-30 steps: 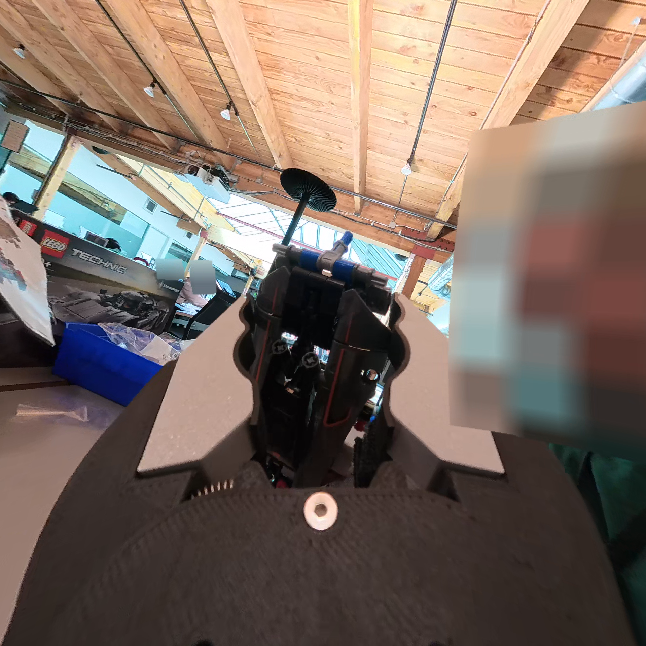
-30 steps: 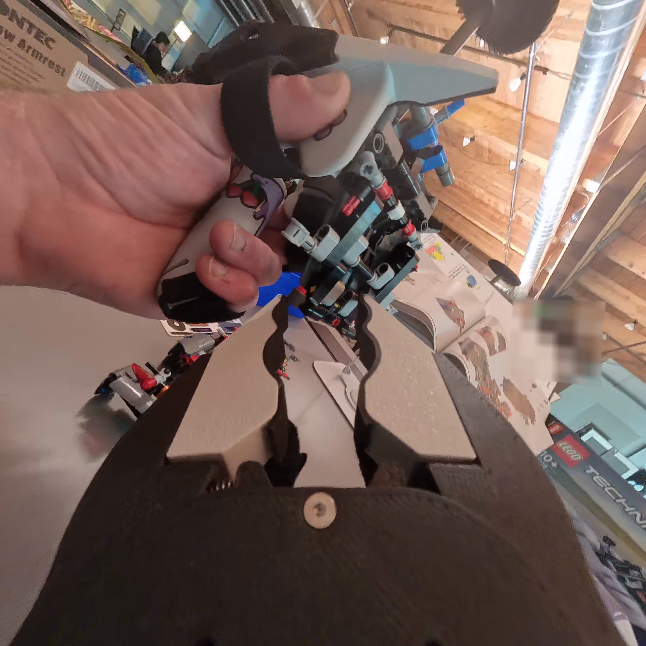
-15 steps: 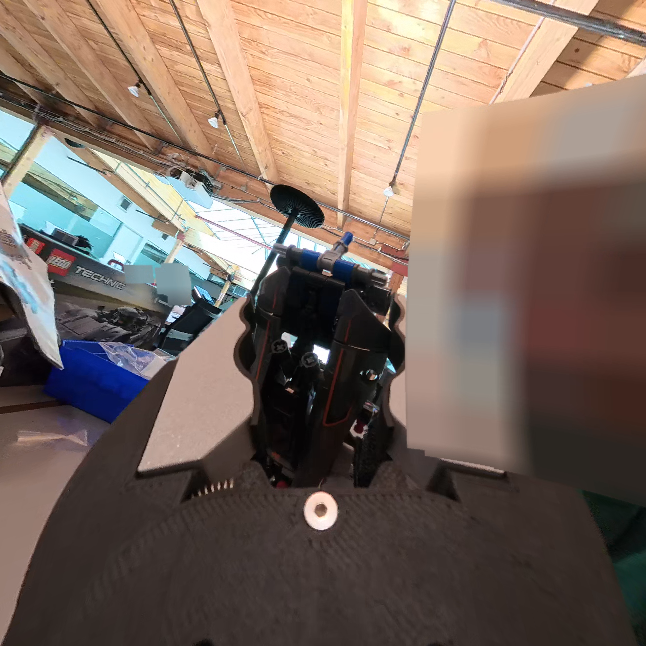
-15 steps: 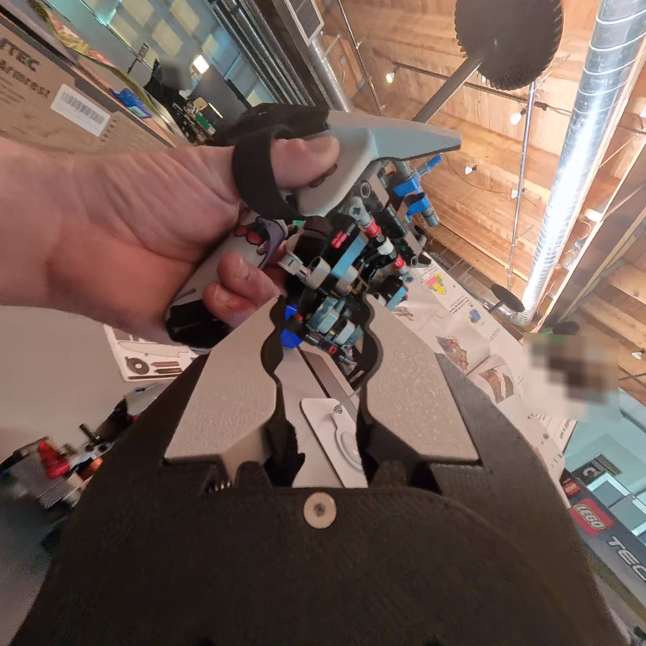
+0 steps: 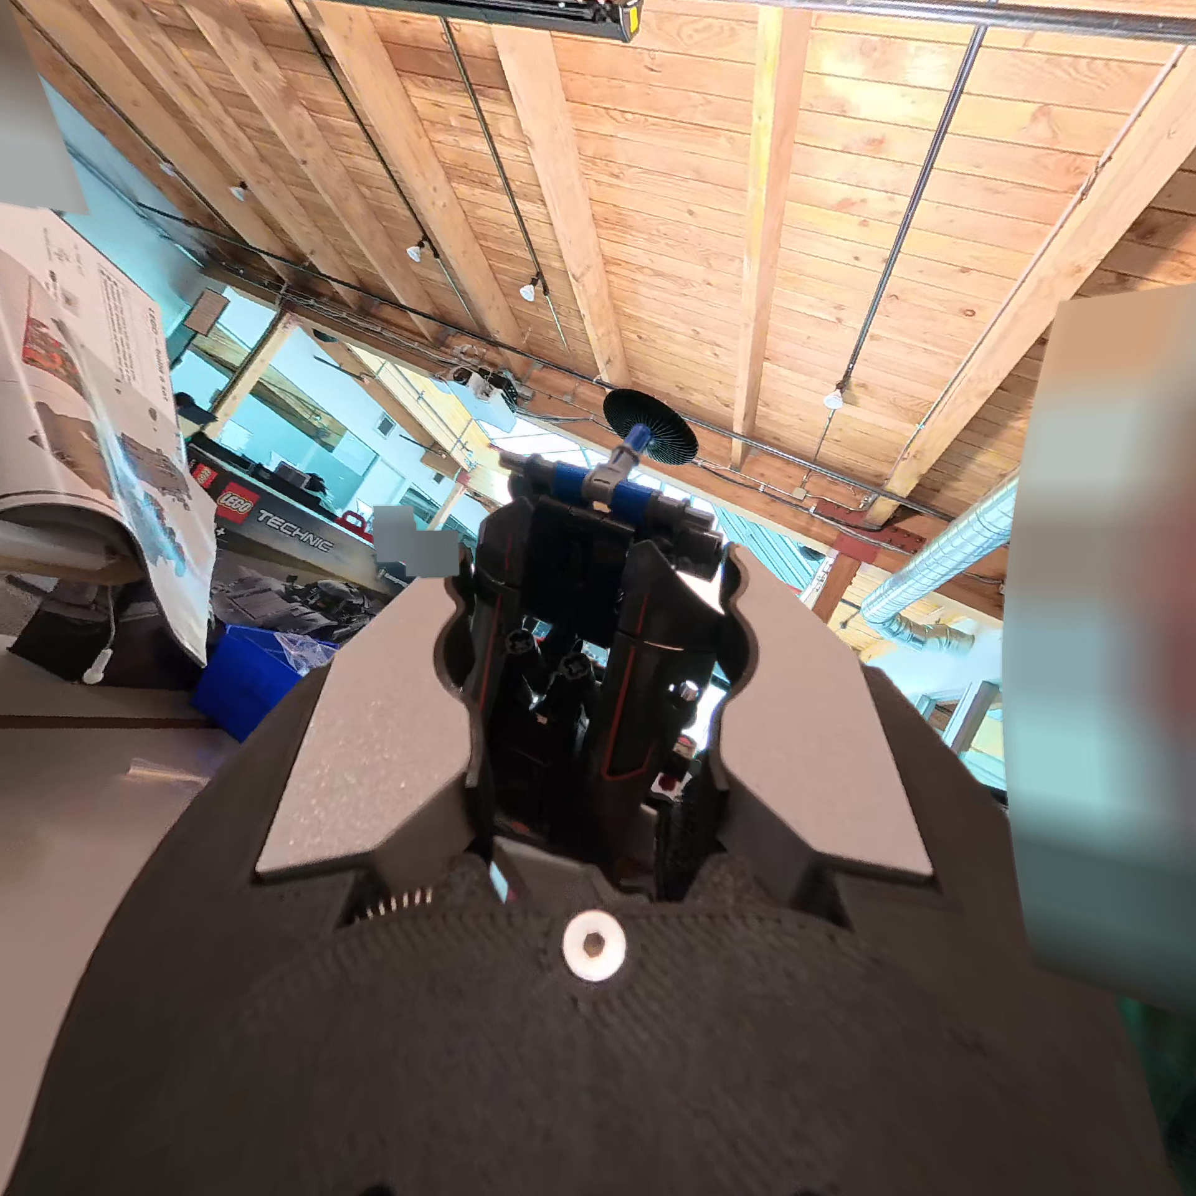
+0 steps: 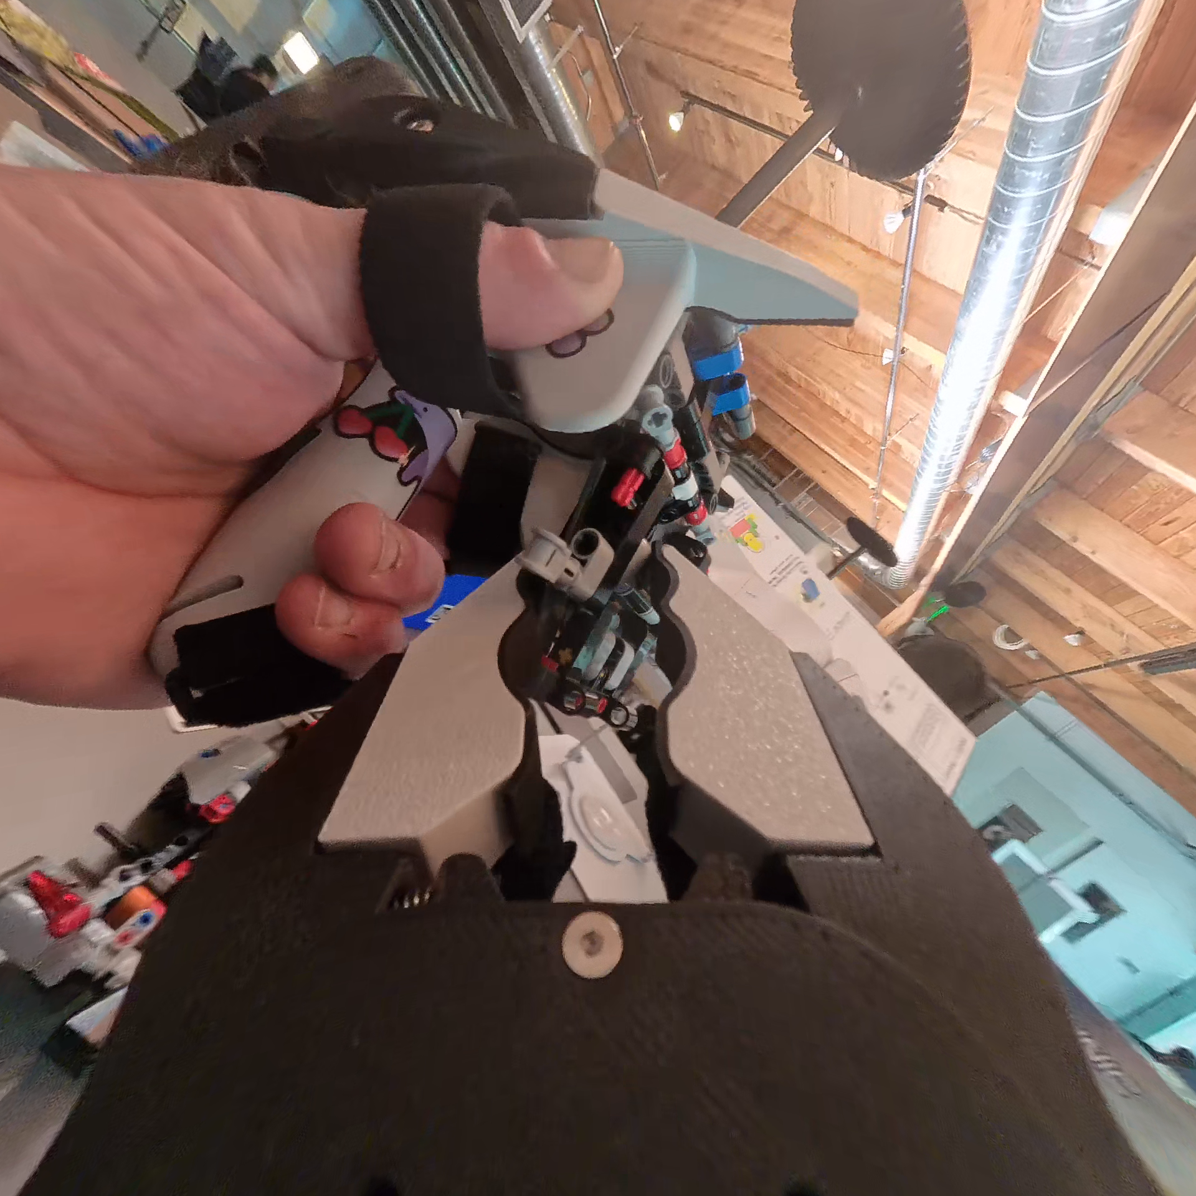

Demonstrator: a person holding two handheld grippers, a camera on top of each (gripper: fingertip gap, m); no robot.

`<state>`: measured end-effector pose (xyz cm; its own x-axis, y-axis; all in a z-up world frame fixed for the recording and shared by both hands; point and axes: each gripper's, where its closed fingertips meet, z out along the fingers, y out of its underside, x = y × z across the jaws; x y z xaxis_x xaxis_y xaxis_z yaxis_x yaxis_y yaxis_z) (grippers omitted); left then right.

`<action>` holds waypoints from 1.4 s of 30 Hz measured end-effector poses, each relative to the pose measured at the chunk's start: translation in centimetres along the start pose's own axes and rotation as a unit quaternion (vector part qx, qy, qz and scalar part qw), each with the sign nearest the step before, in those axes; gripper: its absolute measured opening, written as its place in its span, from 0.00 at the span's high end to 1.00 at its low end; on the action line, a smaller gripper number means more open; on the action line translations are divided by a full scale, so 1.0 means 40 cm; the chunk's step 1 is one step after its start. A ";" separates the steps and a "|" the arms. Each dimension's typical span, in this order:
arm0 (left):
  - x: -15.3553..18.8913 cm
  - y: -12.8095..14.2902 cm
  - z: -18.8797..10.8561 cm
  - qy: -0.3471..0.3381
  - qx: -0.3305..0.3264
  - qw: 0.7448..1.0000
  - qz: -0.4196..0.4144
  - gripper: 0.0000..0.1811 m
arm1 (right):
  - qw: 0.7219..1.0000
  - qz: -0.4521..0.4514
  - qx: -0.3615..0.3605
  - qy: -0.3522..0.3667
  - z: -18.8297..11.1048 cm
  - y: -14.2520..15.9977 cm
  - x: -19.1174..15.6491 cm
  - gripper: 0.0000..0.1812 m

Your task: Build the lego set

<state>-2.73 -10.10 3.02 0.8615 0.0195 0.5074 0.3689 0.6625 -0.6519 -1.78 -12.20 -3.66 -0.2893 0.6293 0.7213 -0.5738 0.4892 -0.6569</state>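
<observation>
My left gripper (image 5: 592, 582) is shut on a black Lego model (image 5: 582, 653) and holds it up toward the ceiling. A blue and grey axle (image 5: 602, 485) crosses the model's top. In the right wrist view a hand (image 6: 194, 388) holds that left gripper, and the model's underside (image 6: 647, 492) shows grey, red and blue pins. My right gripper (image 6: 595, 582) is open by a narrow gap. The model's lower end (image 6: 602, 647) sits between its fingertips. I cannot tell whether the fingers touch it.
An open instruction booklet (image 5: 97, 420), a Lego box (image 5: 272, 518) and a blue bin (image 5: 252, 673) stand at the left. Loose Lego parts (image 6: 97, 899) lie on the grey table. A white card (image 6: 595, 809) and booklet pages (image 6: 841, 634) lie below the model. The left gripper's tips are roughly 7 cm from the right gripper's.
My right gripper has moved up to the model, so the model's lower end now lies between its fingers. The left gripper has swung a little with the model still in it.
</observation>
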 end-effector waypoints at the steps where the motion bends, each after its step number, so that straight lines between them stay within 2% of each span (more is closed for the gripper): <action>1: 0.004 0.005 -0.001 -0.002 -0.001 1.000 -0.001 0.59 | 1.000 0.016 0.003 -0.007 -0.008 -0.002 0.000 0.84; 8: 0.021 0.027 -0.016 -0.029 -0.022 0.999 0.013 0.56 | 0.989 0.133 0.031 -0.062 -0.045 -0.018 -0.006 0.85; 10: 0.035 0.015 -0.028 -0.027 -0.022 0.999 0.023 0.55 | 0.970 0.211 0.064 -0.099 -0.053 -0.038 -0.003 0.85; 12: 0.037 -0.012 -0.050 -0.038 -0.013 0.998 0.046 0.56 | 0.940 0.301 0.088 -0.135 -0.053 -0.041 0.011 0.85; 15: 0.024 -0.044 -0.088 -0.062 -0.021 0.995 0.081 0.58 | 0.852 0.454 0.144 -0.217 -0.060 -0.053 0.034 0.85; 19: -0.018 -0.042 -0.118 -0.073 -0.057 0.993 0.077 0.59 | 0.687 0.607 0.187 -0.354 -0.069 -0.062 0.036 0.85; 21: -0.041 -0.017 -0.120 -0.071 -0.086 0.992 0.053 0.59 | 0.621 0.647 0.202 -0.394 -0.072 -0.065 0.034 0.85; 23: -0.050 -0.009 -0.124 -0.059 -0.087 0.994 0.040 0.63 | 0.578 0.666 0.213 -0.421 -0.074 -0.069 0.026 0.85; 28: -0.028 -0.007 -0.125 0.006 -0.083 0.997 0.002 0.75 | 0.506 0.689 0.189 -0.483 -0.062 -0.065 -0.029 0.85; 31: -0.041 -0.008 -0.131 0.006 -0.082 0.997 -0.007 0.86 | 0.461 0.706 0.197 -0.501 -0.058 -0.060 -0.035 0.84; 35: -0.068 -0.019 -0.143 -0.017 -0.065 0.998 -0.011 0.87 | 0.457 0.722 0.185 -0.486 -0.032 -0.044 -0.044 0.81; 39: -0.092 -0.043 -0.144 -0.055 -0.031 0.998 -0.003 0.88 | 0.477 0.741 0.175 -0.439 0.001 -0.018 -0.044 0.75; 42: -0.100 -0.068 -0.147 -0.071 -0.004 0.997 0.001 0.88 | 0.502 0.751 0.186 -0.387 0.016 0.013 -0.021 0.74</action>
<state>-5.13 -16.38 -0.53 0.8050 0.1269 0.5795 0.3702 0.6558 -0.6579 -2.32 -12.87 -4.48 -0.7384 -0.3735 -0.5616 0.6743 -0.4235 -0.6049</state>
